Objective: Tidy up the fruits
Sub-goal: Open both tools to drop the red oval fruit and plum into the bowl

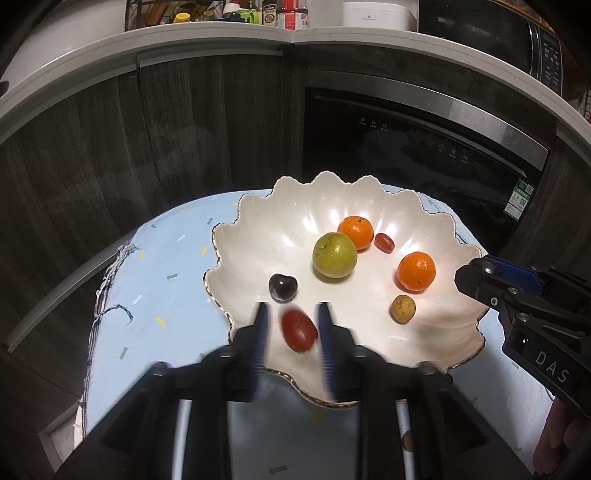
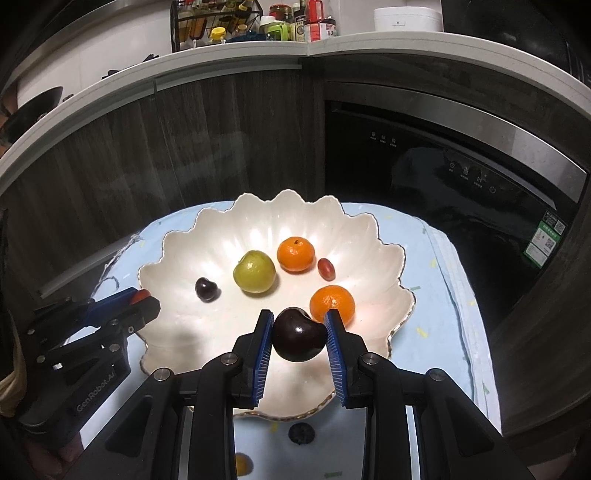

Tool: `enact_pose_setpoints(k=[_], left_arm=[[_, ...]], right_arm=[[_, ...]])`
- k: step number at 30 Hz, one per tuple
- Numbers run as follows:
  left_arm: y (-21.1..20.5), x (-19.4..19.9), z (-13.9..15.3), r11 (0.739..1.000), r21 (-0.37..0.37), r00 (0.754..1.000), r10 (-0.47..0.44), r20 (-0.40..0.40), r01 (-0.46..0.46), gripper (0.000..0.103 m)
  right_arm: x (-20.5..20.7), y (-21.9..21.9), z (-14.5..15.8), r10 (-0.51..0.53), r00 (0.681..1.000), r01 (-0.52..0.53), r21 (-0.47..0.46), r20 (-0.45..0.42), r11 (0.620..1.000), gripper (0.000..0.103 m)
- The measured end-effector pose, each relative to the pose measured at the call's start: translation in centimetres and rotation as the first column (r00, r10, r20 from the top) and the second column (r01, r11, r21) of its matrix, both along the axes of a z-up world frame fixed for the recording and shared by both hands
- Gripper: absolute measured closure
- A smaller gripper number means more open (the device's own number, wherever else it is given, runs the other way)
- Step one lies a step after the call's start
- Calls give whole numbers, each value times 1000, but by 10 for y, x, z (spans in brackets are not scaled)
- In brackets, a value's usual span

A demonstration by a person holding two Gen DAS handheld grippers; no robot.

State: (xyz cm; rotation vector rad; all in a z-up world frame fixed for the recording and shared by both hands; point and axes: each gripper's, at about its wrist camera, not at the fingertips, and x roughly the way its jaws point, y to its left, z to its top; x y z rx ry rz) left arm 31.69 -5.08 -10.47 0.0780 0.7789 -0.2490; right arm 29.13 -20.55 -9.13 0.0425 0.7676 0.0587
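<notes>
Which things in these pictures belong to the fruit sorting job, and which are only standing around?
Belong to the job:
- shell-shaped bowl
- two oranges
- green fruit
- dark cherry, gripped by the right gripper
- red fruit, loose between the left gripper's fingers

Just lying about:
- jars on the counter
- oven

Left gripper (image 1: 291, 308) parted, gripping nothing; right gripper (image 2: 299, 319) clamped shut.
</notes>
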Motion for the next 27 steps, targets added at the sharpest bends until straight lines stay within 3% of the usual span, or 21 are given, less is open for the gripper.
enact_pose_setpoints(k=[1, 2, 6, 10, 13, 15, 27], left_arm=[[0, -1, 1, 1000, 0, 1000, 6, 6, -6, 55], [1, -2, 1, 1000, 0, 1000, 10, 12, -10, 54], [1, -4, 4, 1000, 2, 1000, 10, 16, -10, 48], [3, -6, 9, 1000, -1, 999, 21, 29, -21, 33], [4, -8, 13, 1000, -4, 999, 29, 38, -29, 20], [6, -10, 16, 999, -13, 998, 38, 45, -37, 16], [9, -23, 29, 999, -12, 996, 52, 72, -51, 12]], right_arm=[[0, 0, 0, 0, 1000, 0, 1, -2, 1000, 72], [0, 0, 0, -1, 1000, 1, 0, -1, 1000, 70], [-3, -1, 5, -11, 1000, 11, 4, 24, 1000, 41], [-7, -4, 12, -31, 998, 31, -4, 49, 1000, 27], [-9, -6, 15, -46, 997, 47, -1, 62, 999, 22], [-11, -7, 17, -55, 996, 55, -1, 67, 998, 21], [-24, -8, 31, -80, 992, 81, -9, 96, 997, 17]])
